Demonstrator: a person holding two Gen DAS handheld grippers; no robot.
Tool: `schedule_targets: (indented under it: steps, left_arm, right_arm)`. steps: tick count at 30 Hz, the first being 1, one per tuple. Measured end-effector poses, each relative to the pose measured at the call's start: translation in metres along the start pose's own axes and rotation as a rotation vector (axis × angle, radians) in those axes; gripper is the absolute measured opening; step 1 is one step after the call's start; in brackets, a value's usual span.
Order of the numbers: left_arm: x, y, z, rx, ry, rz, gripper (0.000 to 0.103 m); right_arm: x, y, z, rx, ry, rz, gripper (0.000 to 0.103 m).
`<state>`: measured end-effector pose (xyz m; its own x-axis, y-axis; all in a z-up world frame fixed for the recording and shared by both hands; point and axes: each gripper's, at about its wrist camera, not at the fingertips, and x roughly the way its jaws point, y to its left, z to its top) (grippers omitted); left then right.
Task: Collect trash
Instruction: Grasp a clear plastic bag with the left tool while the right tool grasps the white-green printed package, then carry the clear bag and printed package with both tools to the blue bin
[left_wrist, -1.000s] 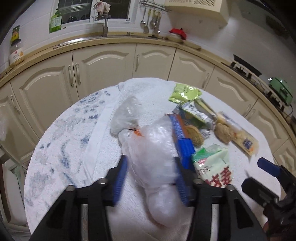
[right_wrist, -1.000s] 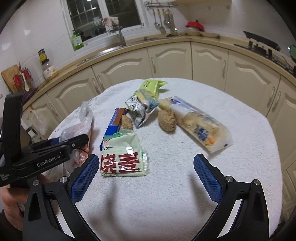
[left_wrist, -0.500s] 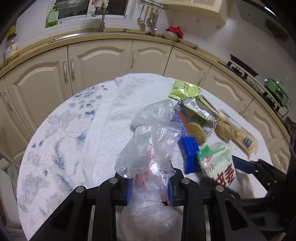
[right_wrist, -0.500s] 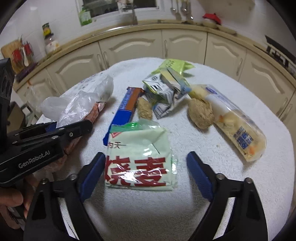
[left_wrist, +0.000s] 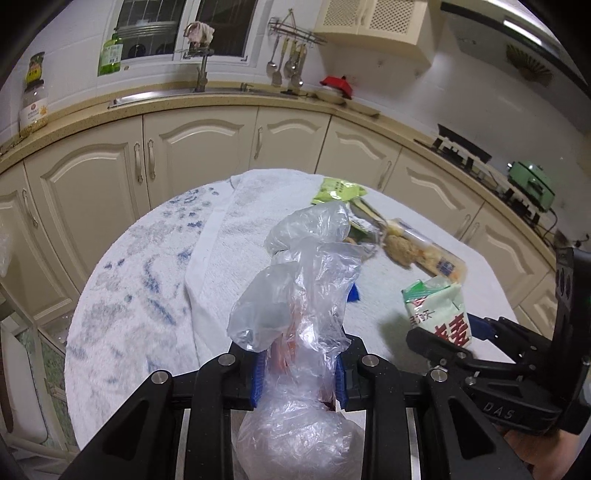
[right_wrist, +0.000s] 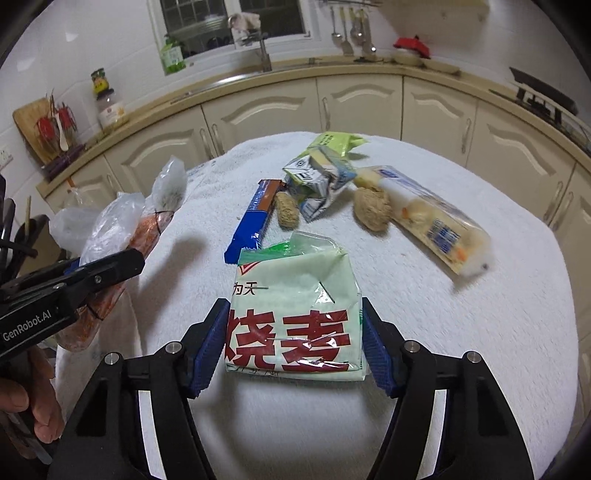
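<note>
A crumpled clear plastic bag (left_wrist: 306, 280) with something orange inside stands up between the blue pads of my left gripper (left_wrist: 299, 373), which is shut on it. The right wrist view shows that bag (right_wrist: 114, 229) at the table's left edge. A pale green packet with red characters (right_wrist: 291, 291) lies on the white towel. My right gripper (right_wrist: 293, 343) is closing on it, a pad against each side. Seen from the left wrist, the packet (left_wrist: 439, 314) bulges upward between the fingers of the right gripper (left_wrist: 448, 332).
Beyond the packet lie a blue wrapper (right_wrist: 251, 221), a crumpled silver carton (right_wrist: 314, 181), a yellow-green pouch (right_wrist: 332, 142), two brown lumps (right_wrist: 371, 208) and a long clear food pack (right_wrist: 428, 218). The round towel-covered table (right_wrist: 480, 332) stands before cream cabinets (right_wrist: 354, 103). A hand (right_wrist: 33, 406) holds the left gripper.
The left gripper closed on the plastic bag, which now stands higher above its pads. The right gripper came forward over the green packet and its jaws narrowed onto the sides.
</note>
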<state>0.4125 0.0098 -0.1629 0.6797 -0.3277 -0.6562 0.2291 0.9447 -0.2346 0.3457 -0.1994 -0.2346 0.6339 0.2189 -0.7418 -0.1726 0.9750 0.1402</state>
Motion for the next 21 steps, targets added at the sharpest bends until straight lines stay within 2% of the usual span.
schedule_targets:
  steps: [8,17,21]
  left_arm:
    - [-0.043,-0.02,-0.031,0.034,-0.036,-0.016,0.026]
    - [-0.092,-0.06,-0.042,0.094,-0.107,-0.044,0.026]
    - [-0.112,-0.081,-0.044,0.123,-0.144,-0.082,0.026]
  right_arm:
    - [-0.064,-0.018,-0.02,0.055,-0.087,-0.011,0.069]
    - [-0.135,-0.041,-0.024,0.104,-0.207,-0.019,0.069]
    - [-0.161,-0.052,-0.028,0.105,-0.237,-0.059,0.069]
